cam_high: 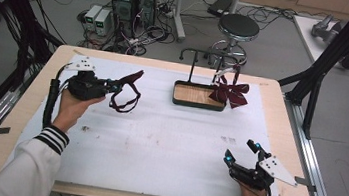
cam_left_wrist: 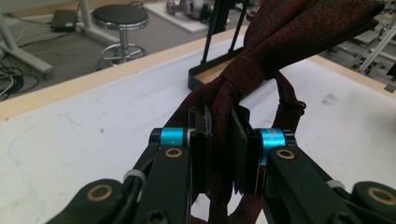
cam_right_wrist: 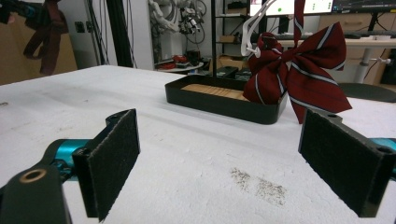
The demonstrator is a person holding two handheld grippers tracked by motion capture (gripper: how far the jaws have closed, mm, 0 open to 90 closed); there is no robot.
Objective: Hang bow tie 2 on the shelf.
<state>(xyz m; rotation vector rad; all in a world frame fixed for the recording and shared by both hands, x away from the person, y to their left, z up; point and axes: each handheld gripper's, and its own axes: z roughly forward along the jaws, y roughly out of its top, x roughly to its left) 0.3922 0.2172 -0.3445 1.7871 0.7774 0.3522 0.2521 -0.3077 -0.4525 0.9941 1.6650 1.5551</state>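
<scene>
Dark red bow tie (cam_left_wrist: 261, 56) sits clamped between my left gripper's (cam_high: 113, 85) pads, lifted off the white table cover (cam_high: 167, 142), strap loop dangling. My right gripper (cam_high: 241, 154) rests near the front edge, jaws wide apart, holding nothing. Striped bow tie (cam_high: 229, 92) hangs at the tray stand (cam_high: 197, 102).

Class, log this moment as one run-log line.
left tongs: shut on dark red bow tie, lifted | right tongs: open, empty | striped bow tie: on stand

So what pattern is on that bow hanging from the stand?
Dark red bow with thin pale diagonal stripes, clearest in the right gripper view.
</scene>
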